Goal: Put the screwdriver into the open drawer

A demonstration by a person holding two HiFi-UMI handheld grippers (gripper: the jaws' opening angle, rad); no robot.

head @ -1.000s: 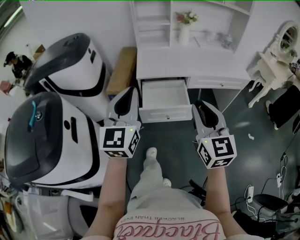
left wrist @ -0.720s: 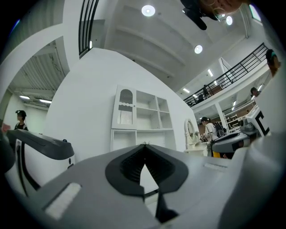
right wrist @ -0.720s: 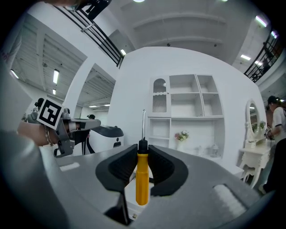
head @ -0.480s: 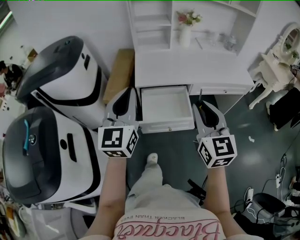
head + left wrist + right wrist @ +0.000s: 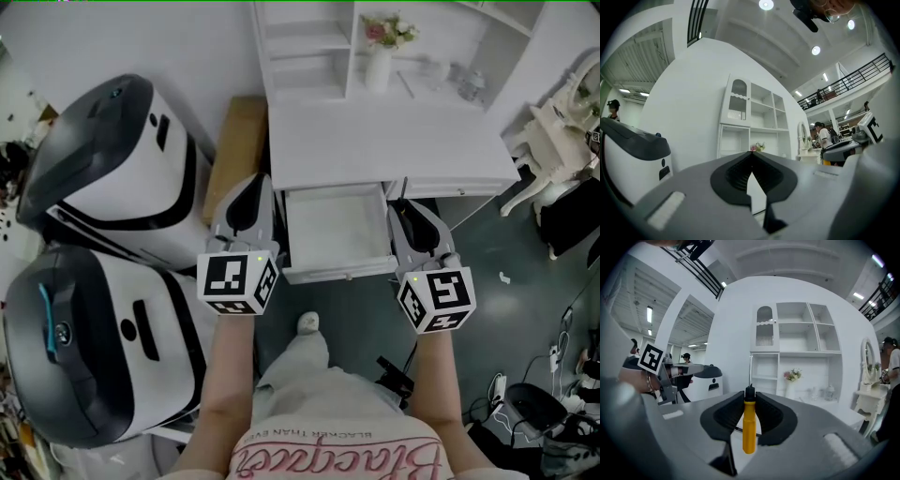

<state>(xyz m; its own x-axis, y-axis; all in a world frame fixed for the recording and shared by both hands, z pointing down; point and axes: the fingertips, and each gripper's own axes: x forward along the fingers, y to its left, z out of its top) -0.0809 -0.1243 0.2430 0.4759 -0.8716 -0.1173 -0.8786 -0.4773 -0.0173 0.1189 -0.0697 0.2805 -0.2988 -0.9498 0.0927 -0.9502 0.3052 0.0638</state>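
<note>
The white desk (image 5: 384, 131) has one open drawer (image 5: 337, 234), and its inside looks bare. My right gripper (image 5: 410, 211) hangs just right of the drawer front, shut on the screwdriver. In the right gripper view the yellow handle (image 5: 749, 427) stands upright between the black pads (image 5: 771, 416), and a thin shaft rises past my right gripper's tips (image 5: 750, 392). My left gripper (image 5: 251, 192) hangs just left of the drawer. In the left gripper view its tips (image 5: 751, 154) meet with nothing between them.
Two large white and black machines (image 5: 112, 159) (image 5: 94, 347) stand at the left, with a cardboard box (image 5: 234, 145) against the wall. A vase of flowers (image 5: 380, 56) sits on the desk shelf. A white ornate side table (image 5: 562, 141) and floor cables (image 5: 525, 394) are at the right.
The desk and open drawer have come nearer and lower in the head view. Both grippers now flank the drawer front. The right gripper's hold on the screwdriver is unchanged.
</note>
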